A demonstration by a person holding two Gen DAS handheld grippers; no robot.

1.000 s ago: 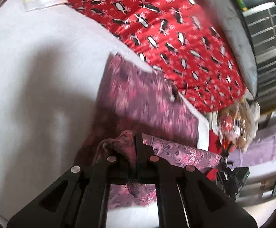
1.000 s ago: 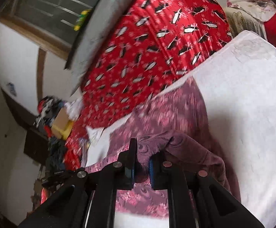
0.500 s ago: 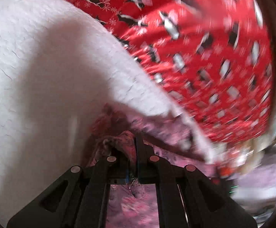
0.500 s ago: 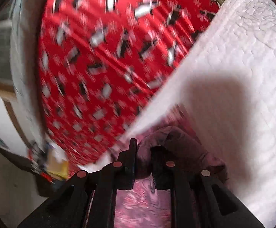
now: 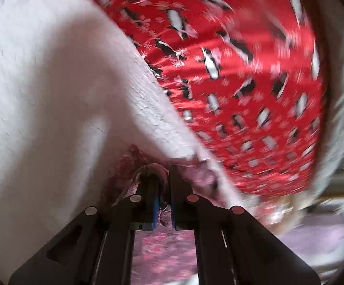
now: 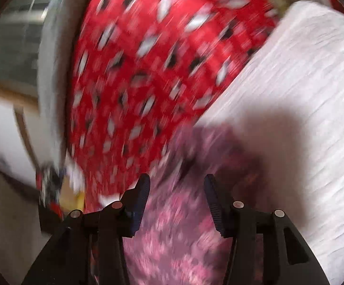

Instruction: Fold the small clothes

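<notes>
A small pink-purple patterned garment (image 5: 165, 254) lies on a white quilted bed cover (image 5: 41, 99). My left gripper (image 5: 163, 178) is shut on a bunched edge of the garment, low over the bed. In the right wrist view the same garment (image 6: 179, 232) lies flat below my right gripper (image 6: 176, 182), which is open and empty just above it. Both views are blurred by motion.
A red blanket with a penguin print (image 5: 231, 76) lies along the bed's far side, also in the right wrist view (image 6: 148, 71). The white bed cover (image 6: 302, 118) spreads to the right. Clutter (image 6: 53, 190) sits beyond the bed's edge.
Both grippers have carried the garment's edge forward and down over the rest of it. The right gripper has opened and let go of the cloth; the left still holds it.
</notes>
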